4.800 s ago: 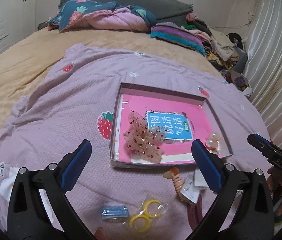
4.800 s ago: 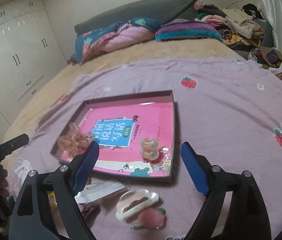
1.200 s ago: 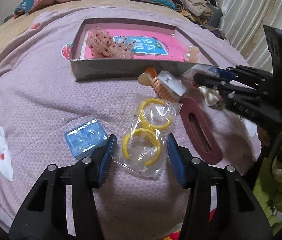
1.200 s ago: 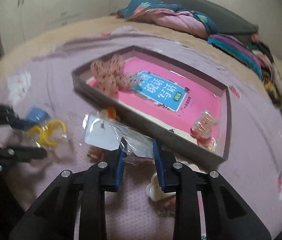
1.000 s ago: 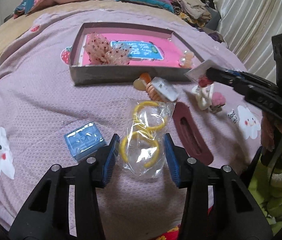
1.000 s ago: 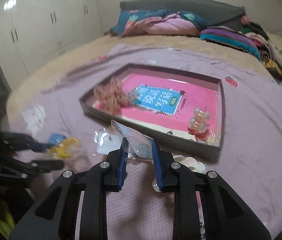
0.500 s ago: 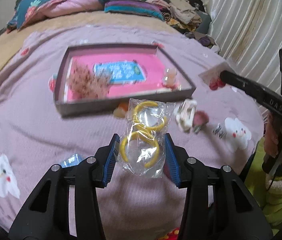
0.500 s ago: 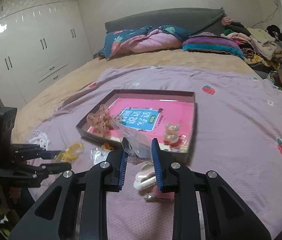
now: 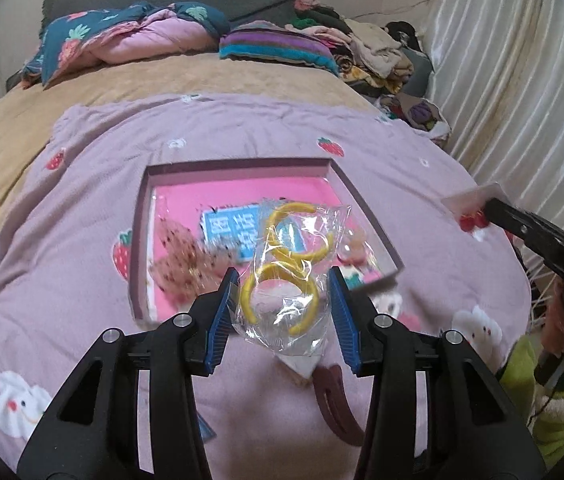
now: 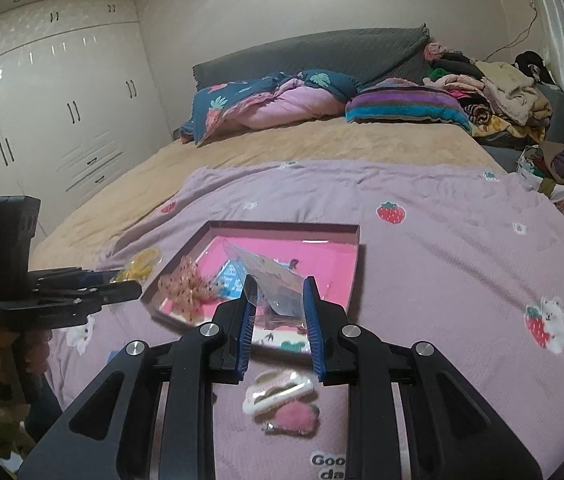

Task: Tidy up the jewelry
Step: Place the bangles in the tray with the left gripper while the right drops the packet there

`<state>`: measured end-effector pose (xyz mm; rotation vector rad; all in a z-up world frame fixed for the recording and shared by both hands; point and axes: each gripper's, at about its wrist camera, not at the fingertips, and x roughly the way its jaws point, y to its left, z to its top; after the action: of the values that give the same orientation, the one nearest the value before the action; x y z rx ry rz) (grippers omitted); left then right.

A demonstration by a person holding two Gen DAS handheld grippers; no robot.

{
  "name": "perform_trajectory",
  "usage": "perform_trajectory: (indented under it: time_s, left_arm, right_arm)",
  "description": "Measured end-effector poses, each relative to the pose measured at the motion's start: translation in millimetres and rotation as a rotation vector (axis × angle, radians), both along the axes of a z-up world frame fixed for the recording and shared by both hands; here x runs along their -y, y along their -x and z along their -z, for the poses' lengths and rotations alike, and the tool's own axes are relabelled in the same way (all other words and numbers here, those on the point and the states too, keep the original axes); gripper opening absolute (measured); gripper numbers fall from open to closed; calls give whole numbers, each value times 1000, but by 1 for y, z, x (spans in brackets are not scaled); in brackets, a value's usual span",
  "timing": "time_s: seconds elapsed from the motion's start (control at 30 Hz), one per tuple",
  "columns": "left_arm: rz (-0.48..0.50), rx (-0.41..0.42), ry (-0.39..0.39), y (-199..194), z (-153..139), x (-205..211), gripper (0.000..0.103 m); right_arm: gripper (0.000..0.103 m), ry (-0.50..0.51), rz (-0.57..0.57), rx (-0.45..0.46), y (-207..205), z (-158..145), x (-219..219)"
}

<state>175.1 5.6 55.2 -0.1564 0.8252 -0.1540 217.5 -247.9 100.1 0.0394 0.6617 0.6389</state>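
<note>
Pinching packets above the tray (image 9: pixel 365 204): left fingers (image 9: pixel 222 312) yellow hoops (image 9: pixel 285 264), right fingers (image 10: pixel 313 312) an earring card (image 10: pixel 270 280).

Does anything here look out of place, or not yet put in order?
Nothing is damaged or spilled. Some pieces lie outside the tray, on the blanket: a white hair clip and a pink fuzzy clip near the right gripper, and a dark red clip.

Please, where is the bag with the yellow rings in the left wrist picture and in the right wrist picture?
Left wrist view: bag of yellow rings at lower centre, clamped in the left gripper.
Right wrist view: the bag at middle left, small, ahead of that gripper.
Shared landmark: the pink-lined tray on the purple blanket.
</note>
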Motion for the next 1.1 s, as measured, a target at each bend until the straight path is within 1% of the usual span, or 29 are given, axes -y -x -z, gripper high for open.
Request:
perform_trajectory:
  time_s: [0.23,0.4,0.57,0.8,0.87,0.97,1.1]
  left_arm:
    - [-23,-14,2,-33,-3,-12,37]
    - [-34,-38,9,-56,6,-17,37]
    - [-32,-70,14,-75,20,-17,37]
    - [-6,-134,-3,-99,52,-6,37]
    - [4,-153,-8,-101,60,-2,37]
    - [22,-175,-42,-104,74,6,37]
    - [37,-205,-54,-106,86,10,37]
  right_arm:
    - [23,6,6,-5,-30,-9,-14]
    - [23,0,12,-39,-59,-5,-27]
    - [23,17,3,-60,-86,2,-44]
    - [23,72,-15,-89,-114,24,-71]
    - [23,94,-19,-102,-123,34,-77]
    - [23,120,-25,-117,-132,49,-85]
    - [23,159,-35,-137,-142,70,-93]
